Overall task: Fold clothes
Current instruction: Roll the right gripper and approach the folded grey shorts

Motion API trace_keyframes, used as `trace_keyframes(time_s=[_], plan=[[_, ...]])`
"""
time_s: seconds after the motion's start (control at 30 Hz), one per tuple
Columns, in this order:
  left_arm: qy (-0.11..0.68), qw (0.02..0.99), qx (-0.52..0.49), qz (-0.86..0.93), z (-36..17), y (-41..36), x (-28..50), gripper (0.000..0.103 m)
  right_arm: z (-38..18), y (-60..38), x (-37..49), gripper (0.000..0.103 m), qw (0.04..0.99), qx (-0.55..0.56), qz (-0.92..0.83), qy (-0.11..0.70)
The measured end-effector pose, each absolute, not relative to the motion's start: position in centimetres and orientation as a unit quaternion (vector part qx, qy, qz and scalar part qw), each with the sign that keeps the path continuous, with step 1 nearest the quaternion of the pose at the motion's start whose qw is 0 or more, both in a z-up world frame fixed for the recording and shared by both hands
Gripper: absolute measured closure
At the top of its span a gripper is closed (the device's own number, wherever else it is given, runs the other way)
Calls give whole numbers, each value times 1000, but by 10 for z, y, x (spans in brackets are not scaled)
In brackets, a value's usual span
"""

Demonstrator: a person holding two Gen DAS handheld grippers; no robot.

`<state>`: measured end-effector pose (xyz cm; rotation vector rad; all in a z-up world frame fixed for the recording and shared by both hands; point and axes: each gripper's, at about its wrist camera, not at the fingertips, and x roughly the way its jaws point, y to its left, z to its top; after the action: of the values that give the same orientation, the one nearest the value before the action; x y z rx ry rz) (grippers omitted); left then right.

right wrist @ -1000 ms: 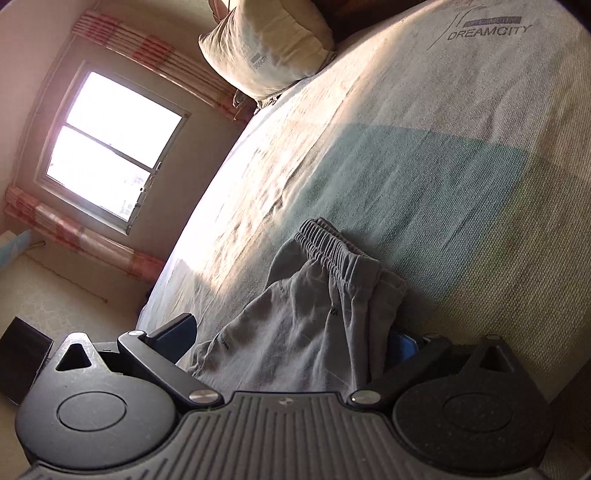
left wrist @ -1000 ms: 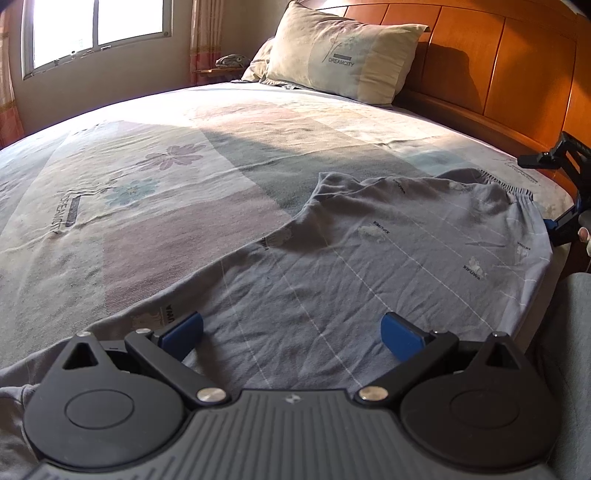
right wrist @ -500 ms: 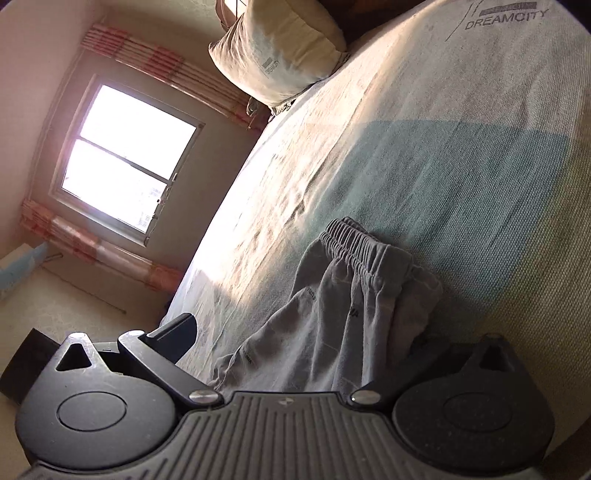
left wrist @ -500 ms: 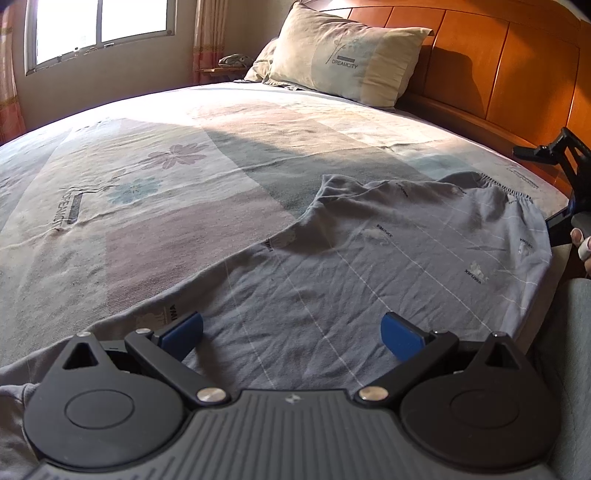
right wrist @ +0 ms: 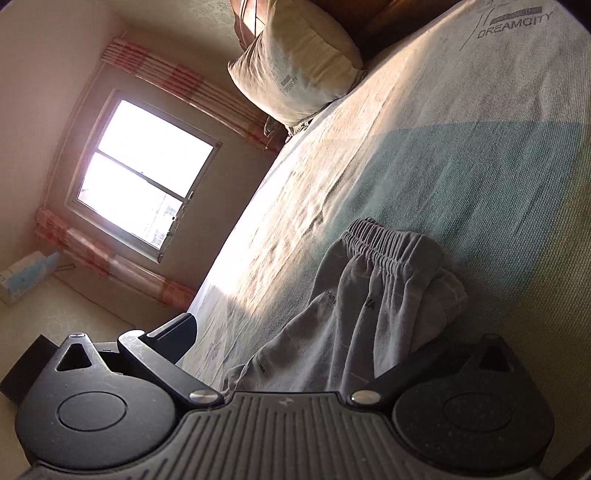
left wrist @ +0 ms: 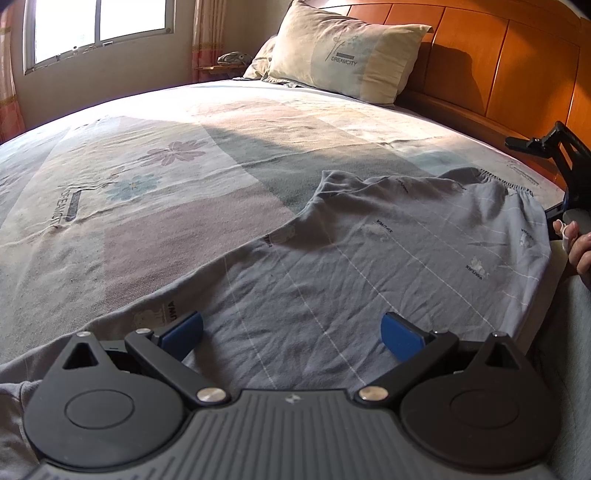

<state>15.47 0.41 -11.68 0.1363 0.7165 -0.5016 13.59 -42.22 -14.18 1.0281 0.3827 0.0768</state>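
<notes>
A pair of grey trousers (left wrist: 369, 266) lies spread along the near edge of the bed (left wrist: 184, 177), over a patterned bedsheet (left wrist: 147, 206) printed with flowers and the word DREAMCITY. The elastic waistband (left wrist: 506, 182) sits at the far right end, toward the wooden headboard (left wrist: 498, 66); the legs run back toward the left gripper (left wrist: 291, 330). That gripper's blue-padded tongs are spread wide, hovering low over the cloth with fabric showing between them; they pinch nothing.

In the right wrist view the waistband (right wrist: 380, 247) is bunched and lifted off the sheet, and the trouser cloth (right wrist: 332, 339) drapes down into the right gripper (right wrist: 295, 354). Its left finger (right wrist: 173, 336) stands clear and well out from the cloth, while the right finger is hidden under the folds, so whether the tongs grip the fabric cannot be told. From the left wrist view the right gripper (left wrist: 565, 173) appears at the frame's right edge beside the waistband, with the person's hand (left wrist: 576, 243) just below it.

A pillow (left wrist: 351, 51) leans against the headboard, well apart from the trousers. A window (left wrist: 96, 26) with striped curtains (right wrist: 155, 70) lights the far side of the bed. Nothing lies on the sheet between the trousers and the pillow
</notes>
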Motion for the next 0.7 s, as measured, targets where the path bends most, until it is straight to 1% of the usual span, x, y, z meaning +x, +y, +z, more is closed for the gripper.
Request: trace_keyframes(time_s=[0.17, 0.2, 0.3, 0.33, 0.43, 0.47, 0.5, 0.53, 0.57, 0.6, 0.63, 0.67, 0.7], plan=[[347, 904, 69, -242, -118, 3, 155, 1, -142, -416, 131, 0, 866, 459, 41, 194], [347, 904, 69, -242, -118, 3, 155, 1, -142, -413, 129, 0, 872, 443, 45, 203], [346, 904, 71, -241, -119, 2, 156, 1, -135, -395, 140, 0, 894, 358, 57, 265], [346, 904, 71, -241, -119, 2, 155, 1, -134, -391, 141, 0, 897, 347, 54, 270], [346, 904, 70, -242, -119, 3, 155, 1, -133, -398, 137, 0, 888, 375, 50, 261], [346, 904, 69, -243, -119, 3, 155, 1, -134, -402, 135, 4, 884, 389, 45, 255], [346, 904, 68, -244, -119, 4, 155, 1, -135, -407, 133, 12, 879, 402, 37, 252], [346, 903, 67, -244, -119, 4, 156, 1, -136, -412, 131, 17, 875, 415, 30, 249], [346, 903, 67, -245, -119, 4, 156, 1, -140, -419, 127, 31, 866, 435, 22, 245], [347, 903, 66, -245, -119, 4, 156, 1, -148, -427, 122, 51, 853, 465, 13, 237], [347, 903, 66, -245, -119, 4, 156, 1, -156, -436, 116, 62, 838, 495, 4, 230], [347, 903, 66, -245, -119, 4, 156, 1, -164, -444, 111, 85, 822, 524, -5, 222], [347, 903, 66, -245, -119, 4, 156, 1, -172, -453, 105, 96, 805, 553, -13, 214]])
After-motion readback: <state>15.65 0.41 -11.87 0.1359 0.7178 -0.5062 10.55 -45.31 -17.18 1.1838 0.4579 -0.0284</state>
